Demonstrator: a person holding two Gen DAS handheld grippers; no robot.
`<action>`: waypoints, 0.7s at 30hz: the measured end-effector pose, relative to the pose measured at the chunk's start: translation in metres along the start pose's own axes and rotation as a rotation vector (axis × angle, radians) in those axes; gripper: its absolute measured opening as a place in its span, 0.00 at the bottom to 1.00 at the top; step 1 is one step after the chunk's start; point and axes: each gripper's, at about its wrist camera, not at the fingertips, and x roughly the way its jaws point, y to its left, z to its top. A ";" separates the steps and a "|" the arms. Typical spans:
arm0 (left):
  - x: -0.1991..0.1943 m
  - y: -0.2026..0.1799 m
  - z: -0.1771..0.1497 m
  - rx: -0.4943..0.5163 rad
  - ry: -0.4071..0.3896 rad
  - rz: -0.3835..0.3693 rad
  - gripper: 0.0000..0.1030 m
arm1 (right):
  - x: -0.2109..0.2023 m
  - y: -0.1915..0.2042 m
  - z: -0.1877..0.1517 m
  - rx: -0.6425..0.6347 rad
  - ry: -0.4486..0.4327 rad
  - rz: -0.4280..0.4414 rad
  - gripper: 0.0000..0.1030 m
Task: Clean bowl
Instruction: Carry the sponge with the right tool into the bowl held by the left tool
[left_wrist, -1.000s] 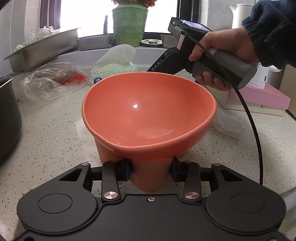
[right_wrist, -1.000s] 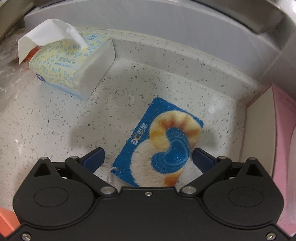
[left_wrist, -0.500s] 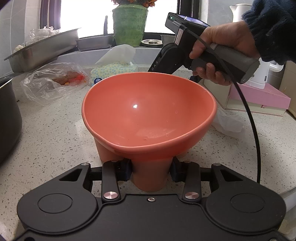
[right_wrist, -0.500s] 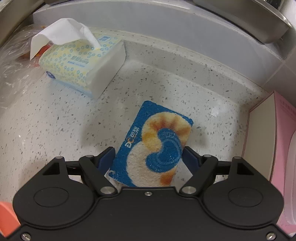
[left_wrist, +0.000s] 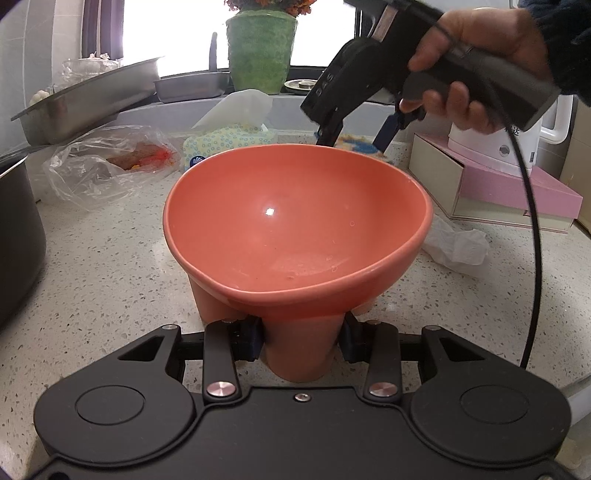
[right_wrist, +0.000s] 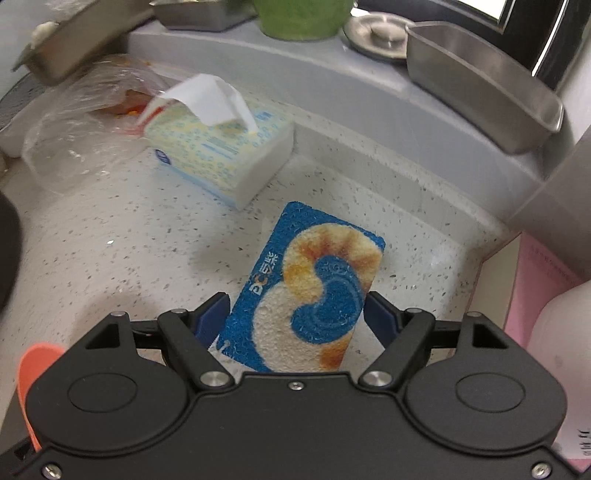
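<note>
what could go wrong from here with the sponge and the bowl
1. The right tongs pinch the blue sponge only by its long edges near one end, so it may twist or slip out on the way.
2. The left tongs hold the coral bowl by one leg only; scrubbing pressure could tip it.
3. Droplets inside the bowl could spill toward the crumpled tissue alongside.

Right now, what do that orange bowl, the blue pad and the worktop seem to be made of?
The orange bowl looks like glossy plastic or glazed ceramic: it shows a sharp highlight and smooth, even colour; I can't tell which. The blue pad looks like a scouring sponge: a fuzzy fibrous printed face with a porous patch. The worktop looks like polished speckled stone or composite.
</note>
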 end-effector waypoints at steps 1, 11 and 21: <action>0.000 0.000 0.000 0.001 -0.001 0.000 0.37 | -0.004 0.000 -0.001 -0.005 -0.004 0.005 0.80; 0.000 -0.001 -0.001 0.000 -0.005 0.003 0.37 | -0.050 0.007 -0.017 -0.087 -0.032 0.064 0.80; -0.001 -0.003 -0.001 0.007 -0.004 0.008 0.37 | -0.101 0.023 -0.046 -0.212 -0.062 0.143 0.80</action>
